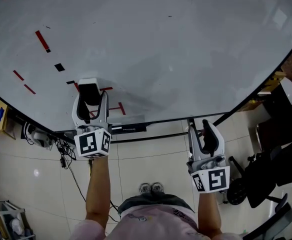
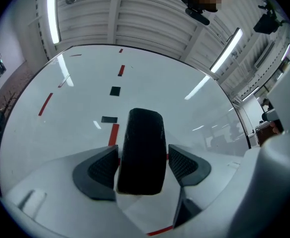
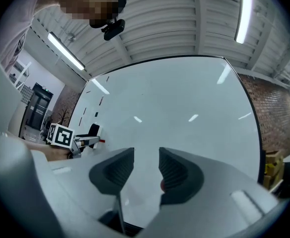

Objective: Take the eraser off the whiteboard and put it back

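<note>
**Mia:** Where is the eraser (image 1: 89, 92)?

**Tom:** It is on the whiteboard (image 1: 176, 49), low down, near the bottom edge. It is black and it stands up tall. The left claw (image 2: 143, 155) is around it.

**Mia:** Is the claw squeezing it?

**Tom:** No. The jaws are a bit apart. There is a thin gap between the eraser and the pad (image 2: 184, 165) on the right. The other pad (image 2: 101, 170) is very close to it, but I cannot tell if it touches.

**Mia:** What else is on the board?

**Tom:** Some red lines (image 1: 42, 40) and little black squares (image 1: 59, 67). One red line is just behind the eraser.

**Mia:** And the right claw (image 3: 146, 155)?

**Tom:** It has nothing in it. Its jaws have a narrow gap and you see plain white board between them. In the head view it is lower than the left one, at the bottom edge of the board, well apart from the eraser.

**Mia:** What is that box with black and white squares (image 1: 92, 143)?

**Tom:** That is part of the left claw. The right claw has one too (image 1: 211, 180).

**Mia:** What is under the board?

**Tom:** A tiled floor (image 1: 146, 164), some cables (image 1: 66, 151) and the person's shoes (image 1: 151, 188).
</note>
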